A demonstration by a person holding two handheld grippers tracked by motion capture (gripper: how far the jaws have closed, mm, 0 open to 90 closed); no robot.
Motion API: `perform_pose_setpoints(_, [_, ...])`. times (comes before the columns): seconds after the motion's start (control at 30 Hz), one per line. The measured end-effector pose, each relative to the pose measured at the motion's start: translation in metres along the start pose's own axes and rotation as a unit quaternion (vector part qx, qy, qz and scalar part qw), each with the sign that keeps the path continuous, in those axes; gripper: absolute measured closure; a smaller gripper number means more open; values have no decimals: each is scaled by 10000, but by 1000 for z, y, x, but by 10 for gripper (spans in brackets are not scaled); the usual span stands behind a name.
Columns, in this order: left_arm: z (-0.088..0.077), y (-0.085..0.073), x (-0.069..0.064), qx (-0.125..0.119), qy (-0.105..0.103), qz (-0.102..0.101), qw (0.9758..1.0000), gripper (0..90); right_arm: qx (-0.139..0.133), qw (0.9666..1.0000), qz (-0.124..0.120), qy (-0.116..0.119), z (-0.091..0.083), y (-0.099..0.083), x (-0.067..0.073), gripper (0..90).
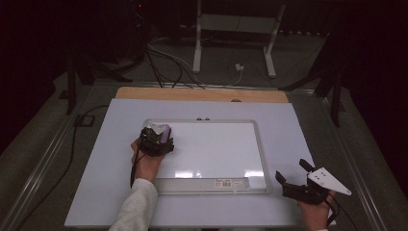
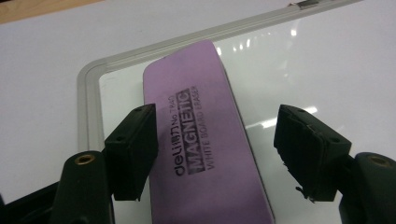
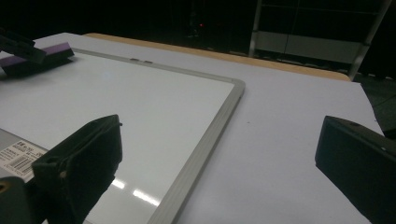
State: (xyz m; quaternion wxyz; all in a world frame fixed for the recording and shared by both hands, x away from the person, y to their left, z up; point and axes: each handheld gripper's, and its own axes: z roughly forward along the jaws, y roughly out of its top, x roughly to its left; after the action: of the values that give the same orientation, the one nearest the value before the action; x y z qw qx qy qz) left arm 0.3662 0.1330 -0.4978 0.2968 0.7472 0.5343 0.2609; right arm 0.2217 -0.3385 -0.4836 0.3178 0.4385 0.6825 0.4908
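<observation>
Left tongs (image 2: pixel 212 154) stand spread around the purple eraser (image 2: pixel 205 140), which lies on the whiteboard (image 1: pixel 211 149) at its upper left corner; one jaw seems just beside it, the other apart. Closing off-centre could twist or push the eraser. Right tongs (image 3: pixel 219 163) are wide open, empty, over the bench (image 3: pixel 289 140) at lower right.

The high view looks forward and down from the person's side, taking in the whole table (image 1: pixel 115 144) with the whiteboard (image 1: pixel 260 159) at the centre of the frame and dark floor across the top. The left gripper view sits very close over the board's corner (image 2: pixel 88 79), looking down past its own jaws at a purple eraser (image 2: pixel 201 140) (lettering readable). The right gripper view looks low across the board (image 3: pixel 205 135) from farther off, with that eraser (image 3: pixel 42 56) at its upper left.
</observation>
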Motion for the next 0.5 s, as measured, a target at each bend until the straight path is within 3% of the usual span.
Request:
perform_pose_setpoints(0.23, [0, -2, 7, 39, -7, -169, 9998, 333, 2, 10000, -2, -3, 0, 0, 0, 7])
perform_pose_setpoints(0.5, [0, -4, 9, 89, 24, -154, 9998, 421, 1, 10000, -22, -2, 0, 0, 1, 7])
